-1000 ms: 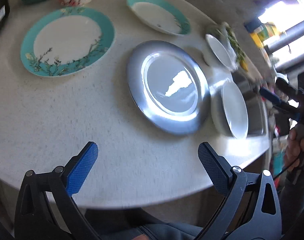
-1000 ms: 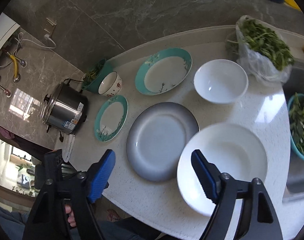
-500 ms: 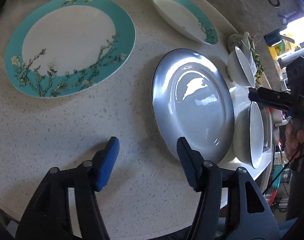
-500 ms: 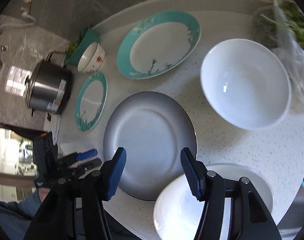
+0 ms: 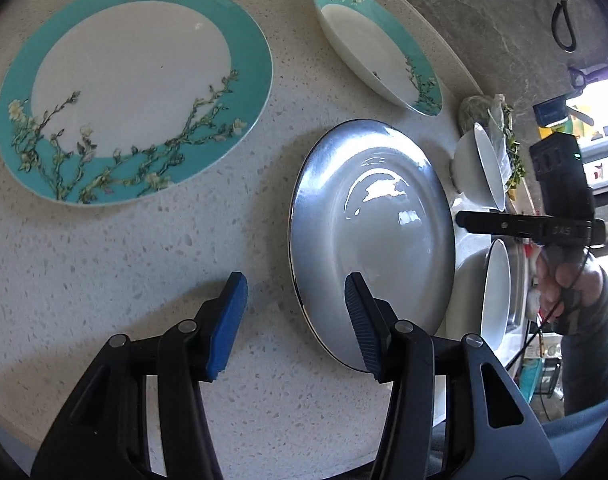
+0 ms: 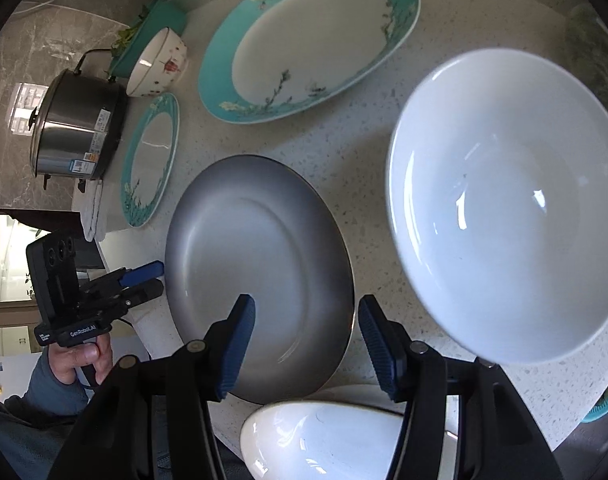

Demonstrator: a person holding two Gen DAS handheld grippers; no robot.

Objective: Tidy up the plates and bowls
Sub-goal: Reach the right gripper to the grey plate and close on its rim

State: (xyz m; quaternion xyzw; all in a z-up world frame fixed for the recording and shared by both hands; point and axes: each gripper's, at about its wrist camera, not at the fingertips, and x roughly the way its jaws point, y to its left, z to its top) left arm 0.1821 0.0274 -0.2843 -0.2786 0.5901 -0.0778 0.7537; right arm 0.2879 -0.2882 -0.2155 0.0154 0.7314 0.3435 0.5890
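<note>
- Step in hand, as I read it: two-sided pickup of the grey plate [image 5: 372, 236], mid-frame in both wrist views, lying flat on the bench [image 5: 103, 280]
- Left hand-held gripper [image 5: 295, 316]: jaws part open and just been closing; lower-centre of left view; they straddle the plate's near rim, one pad over the plate, the other over bare bench; pads not pressing yet
- Right hand-held gripper [image 6: 306, 342]: same story at the opposite rim, lower-centre of right view; jaws have been closing, rim between them, no grip yet
- Other ware: big teal plate [image 5: 131, 92] upper left, teal deep plate [image 5: 378, 46] upper centre, white bowl [image 6: 504, 204] at right of the right view, second white dish [image 6: 328, 436] at its bottom edge, just beside the grey plate
- Next move calls for: pinch each rim firmly, lift level and together; likely stack it with the other plates
- Watch: glazed rim looks slippery, and the white dish crowds the right side
</note>
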